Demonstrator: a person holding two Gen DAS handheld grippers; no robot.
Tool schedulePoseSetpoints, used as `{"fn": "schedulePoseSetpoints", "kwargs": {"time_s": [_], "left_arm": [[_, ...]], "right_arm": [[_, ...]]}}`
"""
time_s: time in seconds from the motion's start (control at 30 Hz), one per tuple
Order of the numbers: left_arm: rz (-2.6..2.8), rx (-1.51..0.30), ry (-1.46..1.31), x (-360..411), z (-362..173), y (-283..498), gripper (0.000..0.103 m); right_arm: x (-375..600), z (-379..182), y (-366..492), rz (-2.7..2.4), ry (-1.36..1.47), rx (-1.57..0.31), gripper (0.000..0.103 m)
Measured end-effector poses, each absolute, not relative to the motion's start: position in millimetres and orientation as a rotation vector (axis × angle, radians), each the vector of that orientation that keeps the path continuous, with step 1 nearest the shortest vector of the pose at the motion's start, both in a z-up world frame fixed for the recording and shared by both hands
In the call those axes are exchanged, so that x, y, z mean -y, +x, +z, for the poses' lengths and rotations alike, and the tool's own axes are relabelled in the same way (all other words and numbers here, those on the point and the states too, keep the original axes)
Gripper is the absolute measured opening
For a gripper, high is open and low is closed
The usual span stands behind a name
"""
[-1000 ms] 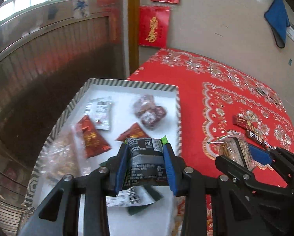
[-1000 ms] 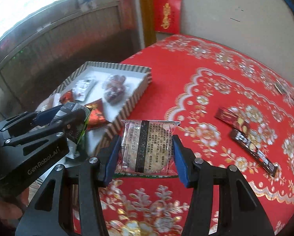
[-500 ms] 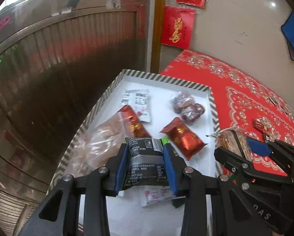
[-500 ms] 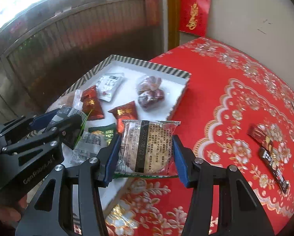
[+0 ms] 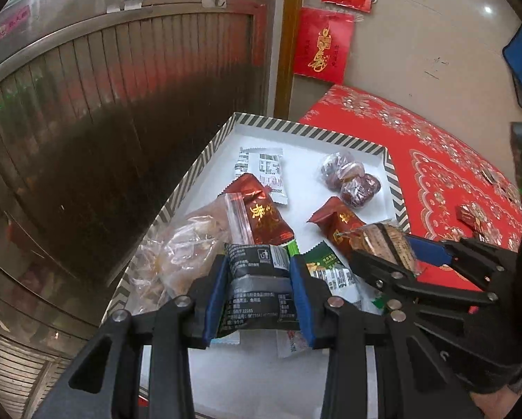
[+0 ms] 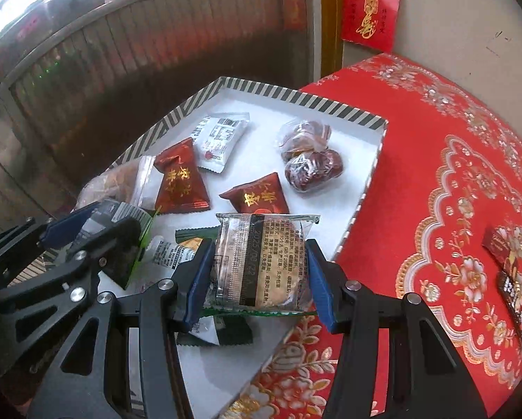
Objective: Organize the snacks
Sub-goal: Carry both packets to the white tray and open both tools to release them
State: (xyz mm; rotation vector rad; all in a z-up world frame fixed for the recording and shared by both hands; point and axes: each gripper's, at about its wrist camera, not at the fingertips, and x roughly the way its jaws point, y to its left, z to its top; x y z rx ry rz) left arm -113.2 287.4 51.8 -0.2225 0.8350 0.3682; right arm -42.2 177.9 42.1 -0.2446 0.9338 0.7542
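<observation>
My left gripper (image 5: pixel 257 289) is shut on a black snack packet (image 5: pixel 255 279), held over the near part of the white tray with a striped rim (image 5: pixel 198 164). My right gripper (image 6: pixel 259 276) is shut on a clear-wrapped round cake (image 6: pixel 264 262), hanging above the tray's (image 6: pixel 295 96) right side. In the left wrist view the right gripper (image 5: pixel 393 249) and its cake (image 5: pixel 383 244) show at the right. The left gripper (image 6: pixel 96 230) appears at the left of the right wrist view. Inside the tray lie two red packets (image 6: pixel 180 181), a white packet (image 6: pixel 220 138), wrapped dates (image 6: pixel 308 160), a clear bag (image 5: pixel 180 248) and green packets (image 5: pixel 330 269).
The tray sits at the left edge of a table under a red patterned cloth (image 6: pixel 453 174). Dark snack bars (image 6: pixel 508 272) lie on the cloth at the right. A metal shutter (image 5: pixel 103 104) and a wall with red hangings (image 5: pixel 322 45) stand behind.
Both grippers have moved left with their packets, from over the cloth and the tray's edge to above the tray. The grips have not altered.
</observation>
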Motion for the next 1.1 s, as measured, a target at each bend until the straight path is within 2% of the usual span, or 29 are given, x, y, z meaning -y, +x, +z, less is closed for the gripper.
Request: {"fn": "schedulePoseSetpoints", "kwargs": {"time_s": [0.5, 0.6, 0.77, 1.1], "left_arm": [[0.35, -0.828, -0.242, -287.0, 50.8, -117.7, 0.046], [0.356, -0.824, -0.24, -286.6, 52.3, -117.7, 0.053], [0.37, -0.798, -0.26, -288.7, 57.8, -121.3, 0.072], [0.421, -0.761, -0.205, -286.6, 69.1, -131.6, 0.078]], "right_arm": [[-174.5, 38.6, -37.8, 0.778, -0.169, -0.967, 0.052], [-171.8, 40.7, -37.9, 0.772, -0.163, -0.964, 0.052], [-164.8, 46.8, -35.8, 0.757, -0.135, -0.956, 0.052], [-170.6, 41.1, -35.6, 0.802, -0.093, -0.993, 0.053]]}}
